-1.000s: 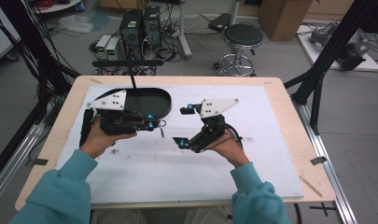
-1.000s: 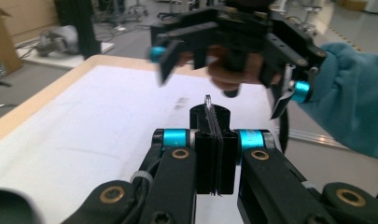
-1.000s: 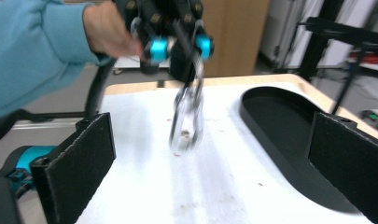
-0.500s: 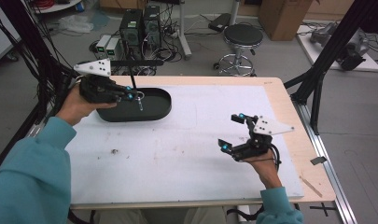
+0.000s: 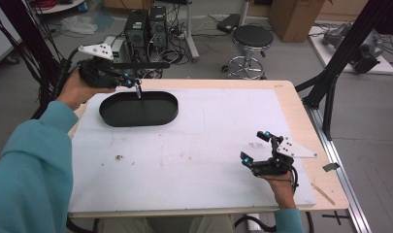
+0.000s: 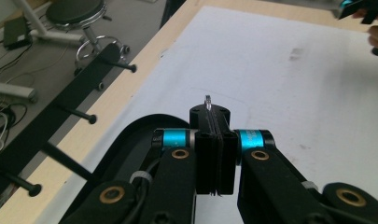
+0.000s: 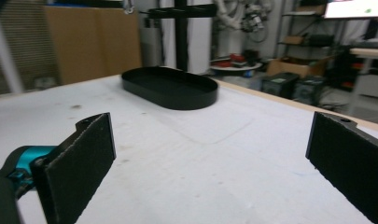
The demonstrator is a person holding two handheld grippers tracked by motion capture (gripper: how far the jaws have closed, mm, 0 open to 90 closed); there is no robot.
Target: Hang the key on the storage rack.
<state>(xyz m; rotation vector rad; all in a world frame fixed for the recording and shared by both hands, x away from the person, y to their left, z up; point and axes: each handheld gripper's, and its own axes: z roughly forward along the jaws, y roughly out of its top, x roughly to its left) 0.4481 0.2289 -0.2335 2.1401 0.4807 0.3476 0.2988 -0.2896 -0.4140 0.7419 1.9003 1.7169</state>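
— Pinching that small clear piece (image 6: 208, 100) was what your left hand-held gripper (image 5: 136, 87) was doing: its jaws were pressed together on it, with only the tip poking out past them.

— And where was I holding it?

— You had it above the far rim of the black oval tray (image 5: 139, 108), which sat at the far left of the surface (image 5: 194, 145). In the left gripper view the tray's curved end (image 6: 144, 122) lay just under the jaws, toward the wall rather than over the middle.

— So what would have made the drop clean?

— Judging from that, you needed to bring the piece further over the tray's floor and lower it before letting the jaws part; so small and light a thing could bounce off the rim.

— And my right hand?

— Your right hand-held gripper (image 5: 257, 148) rested near the surface's right edge, jaws spread wide with nothing between them, well apart from the tray (image 7: 170, 87). You were right to keep it there.
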